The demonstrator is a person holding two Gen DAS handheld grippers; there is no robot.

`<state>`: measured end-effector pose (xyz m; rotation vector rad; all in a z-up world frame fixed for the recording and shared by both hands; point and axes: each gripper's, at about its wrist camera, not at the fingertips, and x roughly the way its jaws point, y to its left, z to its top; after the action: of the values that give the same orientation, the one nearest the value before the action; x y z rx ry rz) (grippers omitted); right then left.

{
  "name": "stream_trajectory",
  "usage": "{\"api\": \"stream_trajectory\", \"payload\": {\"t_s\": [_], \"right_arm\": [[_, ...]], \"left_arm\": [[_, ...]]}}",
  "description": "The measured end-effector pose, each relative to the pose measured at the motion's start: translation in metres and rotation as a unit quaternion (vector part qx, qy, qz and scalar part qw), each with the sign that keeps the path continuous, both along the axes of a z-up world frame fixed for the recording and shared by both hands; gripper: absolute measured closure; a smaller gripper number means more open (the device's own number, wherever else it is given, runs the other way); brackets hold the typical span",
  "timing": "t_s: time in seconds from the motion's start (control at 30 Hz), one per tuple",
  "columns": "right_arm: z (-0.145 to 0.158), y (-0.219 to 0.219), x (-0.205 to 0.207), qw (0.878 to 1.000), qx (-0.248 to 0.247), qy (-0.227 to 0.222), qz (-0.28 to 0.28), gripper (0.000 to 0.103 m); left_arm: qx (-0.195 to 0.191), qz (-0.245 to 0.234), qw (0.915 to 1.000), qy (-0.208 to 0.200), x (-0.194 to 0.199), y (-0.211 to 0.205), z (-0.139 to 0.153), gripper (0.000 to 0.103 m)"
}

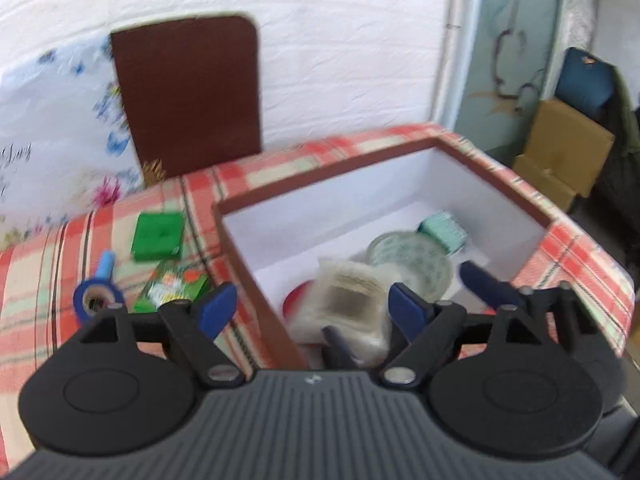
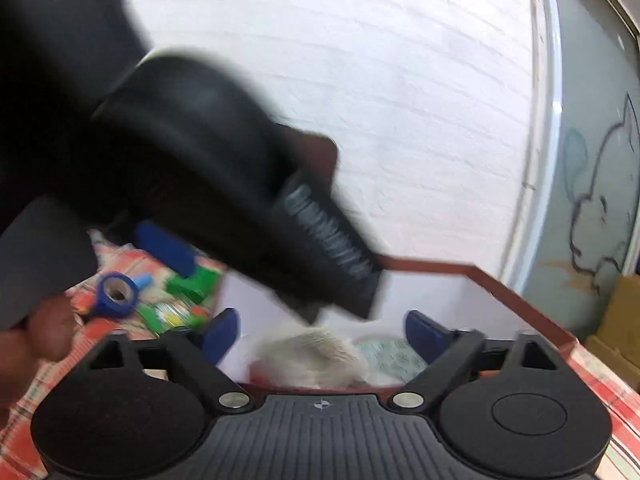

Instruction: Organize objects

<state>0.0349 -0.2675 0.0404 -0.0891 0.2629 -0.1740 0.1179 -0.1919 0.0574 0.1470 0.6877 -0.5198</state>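
**A:** What did the thing being sorted look like?

**B:** A crumpled clear plastic packet (image 1: pixel 346 304) with a pale printed label, blurred. It lay in the brown-rimmed box (image 1: pixel 496 174) with smooth white inner walls, straight ahead of the left gripper (image 1: pixel 310 306) and between its blue fingertips. Those fingers were spread wide — nothing pinched.

**A:** And from the other side?

**B:** The right gripper (image 2: pixel 322 334) was spread too, holding nothing. Past its fingertips the same packet (image 2: pixel 316 354) showed as a whitish, fuzzy lump low in the box (image 2: pixel 520 294).

**A:** What else was in there?

**B:** Beyond the packet, ahead and to the right of the left tool, a round flat lid (image 1: pixel 410 258) with a pale green print, and just behind it a small mint-green block (image 1: pixel 444 230). A red round shape (image 1: pixel 298 300) peeked from under the packet; I couldn't tell what it was.

**A:** Outside the box?

**B:** Ahead and left of the left tool, on the red-and-cream plaid cloth (image 1: pixel 120 232): a green square block (image 1: pixel 157 237), a green printed carton (image 1: pixel 172 286), a roll of blue tape (image 1: pixel 96 294) and a light blue cylinder (image 1: pixel 106 264) touching it. A brown leathery panel (image 1: pixel 188 92) with rounded corners stood farther back against the white wall.

**A:** Anything hard to read?

**B:** Much. The right view was half filled by the left gripper's black body (image 2: pixel 192 168) — smeared by motion. Both views were soft, so no print was legible.
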Motion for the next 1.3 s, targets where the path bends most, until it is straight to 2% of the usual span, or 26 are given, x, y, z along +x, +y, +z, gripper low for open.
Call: {"api": "stream_trajectory", "payload": {"t_s": [0.07,0.17,0.4,0.6,0.67,0.77,0.97,1.3], "right_arm": [[-0.002,-0.003,-0.009,1.000,0.008,-0.010,-0.001,0.013],[-0.004,-0.002,-0.019,1.000,0.008,-0.016,-0.011,0.013],[-0.005,-0.001,-0.056,0.997,0.071,-0.028,-0.034,0.012],[-0.018,0.001,-0.072,0.985,0.169,0.026,-0.012,0.013],[-0.027,0.003,-0.068,0.981,0.184,0.054,0.005,0.020],[-0.029,0.015,-0.068,0.978,0.192,0.075,0.019,0.023],[-0.026,0.028,-0.062,0.979,0.184,0.081,0.027,0.024],[-0.022,0.057,-0.064,0.983,0.151,0.094,0.049,0.025]], "left_arm": [[-0.001,0.000,1.0000,0.000,-0.003,0.005,0.001,0.019],[0.008,0.009,0.9998,-0.013,-0.009,0.012,0.006,0.019],[0.014,0.029,0.9984,-0.046,-0.035,0.037,0.016,0.018],[0.053,0.072,0.9955,-0.030,-0.043,0.068,-0.004,0.018],[0.058,0.089,0.9943,-0.012,-0.042,0.082,-0.014,0.018],[0.061,0.116,0.9912,0.015,-0.038,0.101,-0.028,0.018],[0.063,0.155,0.9848,0.045,-0.040,0.134,-0.049,0.018],[0.055,0.183,0.9795,0.063,-0.042,0.168,-0.070,0.018]]}}
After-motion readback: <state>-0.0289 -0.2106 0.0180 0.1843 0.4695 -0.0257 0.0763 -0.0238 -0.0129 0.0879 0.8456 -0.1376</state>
